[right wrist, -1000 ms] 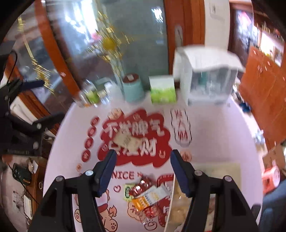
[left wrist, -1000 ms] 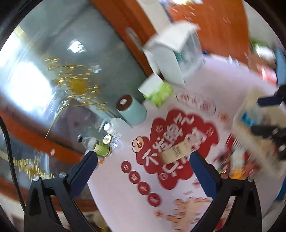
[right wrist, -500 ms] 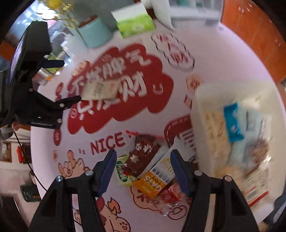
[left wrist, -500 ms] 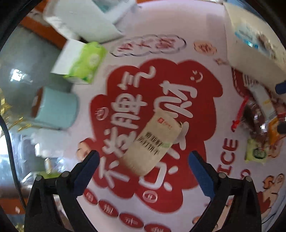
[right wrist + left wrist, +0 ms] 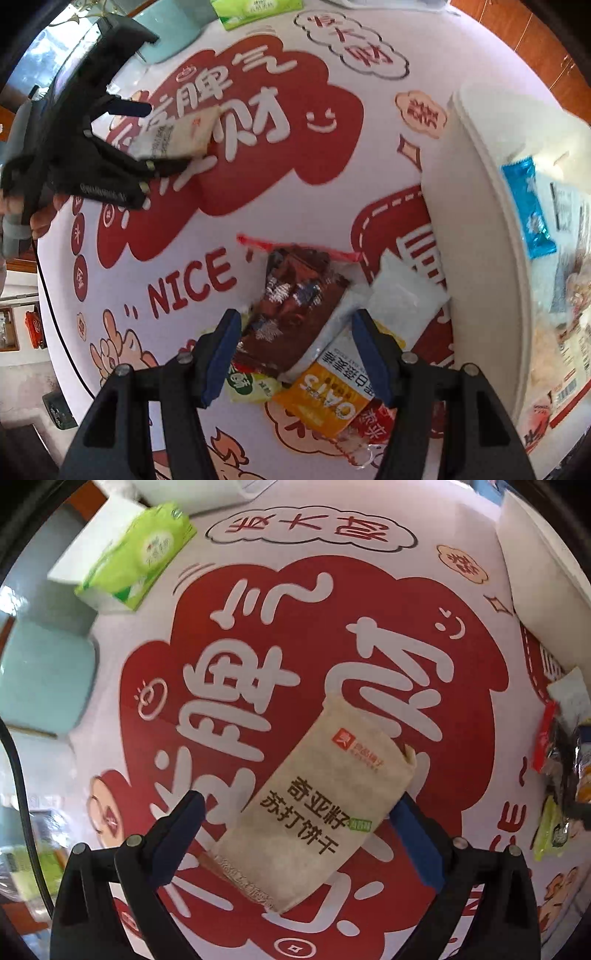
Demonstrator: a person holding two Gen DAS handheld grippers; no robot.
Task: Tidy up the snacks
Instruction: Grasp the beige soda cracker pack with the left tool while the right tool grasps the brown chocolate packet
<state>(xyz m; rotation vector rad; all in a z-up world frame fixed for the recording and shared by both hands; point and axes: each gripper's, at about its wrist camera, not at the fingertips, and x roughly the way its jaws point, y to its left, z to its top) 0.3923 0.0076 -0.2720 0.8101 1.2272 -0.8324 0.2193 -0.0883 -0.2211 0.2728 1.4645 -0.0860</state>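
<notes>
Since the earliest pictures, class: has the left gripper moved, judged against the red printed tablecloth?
Yes. The left gripper has come down towards the tablecloth and now straddles the beige cracker packet, jaws open, where before it hung high above it.

A beige cracker packet [image 5: 325, 808] is lying on a white tablecloth [image 5: 332, 546] printed red; a brown wrapper [image 5: 291, 306] is overlapping an orange oats sachet [image 5: 328, 398].
</notes>
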